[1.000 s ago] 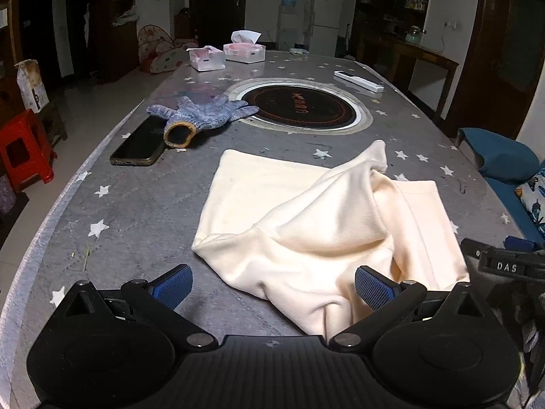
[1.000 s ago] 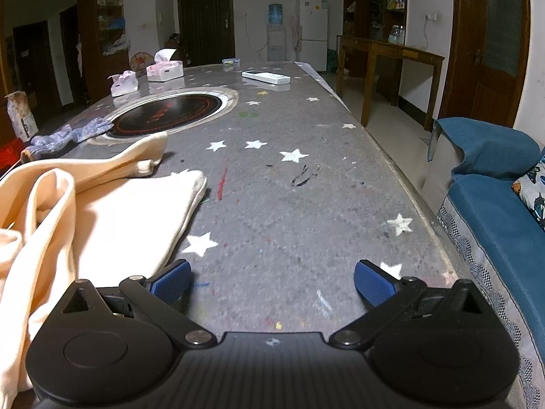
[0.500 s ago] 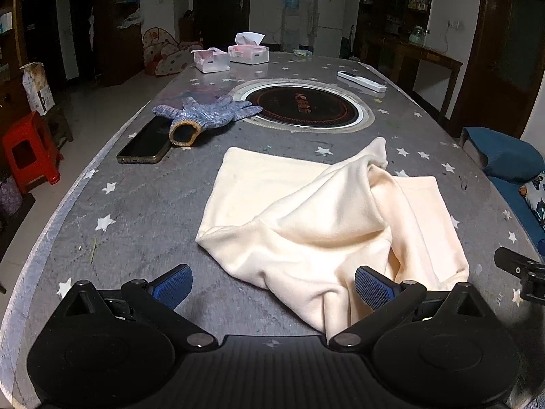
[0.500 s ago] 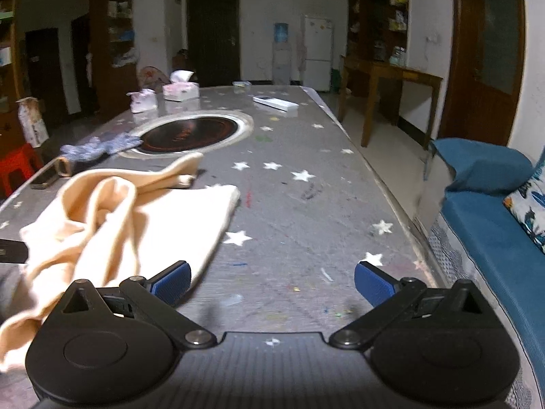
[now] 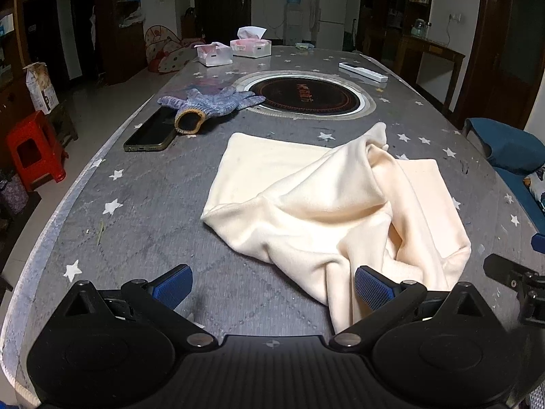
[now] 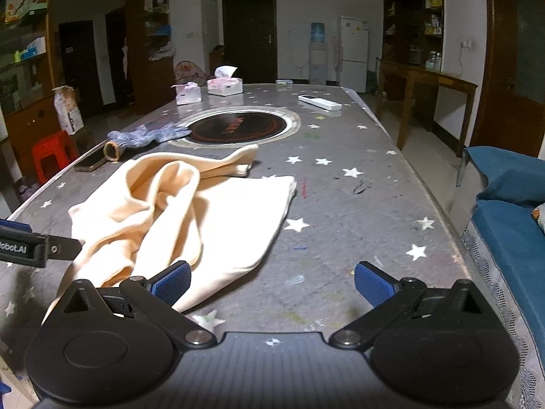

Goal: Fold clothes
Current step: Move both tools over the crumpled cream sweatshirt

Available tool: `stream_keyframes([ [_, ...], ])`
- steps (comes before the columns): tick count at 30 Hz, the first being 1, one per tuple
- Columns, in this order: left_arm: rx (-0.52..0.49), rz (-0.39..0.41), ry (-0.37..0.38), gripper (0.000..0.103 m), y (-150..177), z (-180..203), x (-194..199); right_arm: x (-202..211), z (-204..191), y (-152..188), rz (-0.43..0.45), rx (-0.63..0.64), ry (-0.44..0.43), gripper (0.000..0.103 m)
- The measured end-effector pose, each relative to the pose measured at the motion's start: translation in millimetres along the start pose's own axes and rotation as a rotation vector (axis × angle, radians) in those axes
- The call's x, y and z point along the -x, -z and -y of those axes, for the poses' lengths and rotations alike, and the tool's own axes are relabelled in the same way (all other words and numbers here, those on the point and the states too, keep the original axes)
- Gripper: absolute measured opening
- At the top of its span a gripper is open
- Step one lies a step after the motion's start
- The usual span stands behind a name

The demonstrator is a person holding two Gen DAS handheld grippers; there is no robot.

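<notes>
Both grippers, left and right, hang spread wide and empty over the near table edge. Cream garment lies rumpled mid-table; grab one layer of that bunched ridge and your fold drags crooked toward the phone.

So the bench is a grey top covered in little white stars, with a round black hotplate sunk into the middle. A blue knit work glove lies just left of that, its cuff touching a dark phone lying flat near the edge. Further back sit two pink tissue boxes side by side, and a white remote over on the right. Off the bench there's a red plastic stool on the floor at left, a white fridge with a water dispenser beside it at the far wall, and a blue sofa on the right.
</notes>
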State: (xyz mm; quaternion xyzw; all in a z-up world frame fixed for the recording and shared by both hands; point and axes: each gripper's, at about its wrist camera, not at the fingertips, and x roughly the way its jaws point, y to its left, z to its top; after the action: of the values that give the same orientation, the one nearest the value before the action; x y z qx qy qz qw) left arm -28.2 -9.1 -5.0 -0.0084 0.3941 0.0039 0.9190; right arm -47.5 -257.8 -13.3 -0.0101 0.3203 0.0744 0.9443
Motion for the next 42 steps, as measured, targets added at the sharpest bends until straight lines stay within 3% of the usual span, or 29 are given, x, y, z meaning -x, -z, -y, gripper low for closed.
stream_keyframes([
  [42, -0.035, -0.016, -0.015, 0.103, 4.9, 8.5, 1.6, 3.6, -31.2, -2.5, 0.000, 0.064, -0.087, 0.103],
])
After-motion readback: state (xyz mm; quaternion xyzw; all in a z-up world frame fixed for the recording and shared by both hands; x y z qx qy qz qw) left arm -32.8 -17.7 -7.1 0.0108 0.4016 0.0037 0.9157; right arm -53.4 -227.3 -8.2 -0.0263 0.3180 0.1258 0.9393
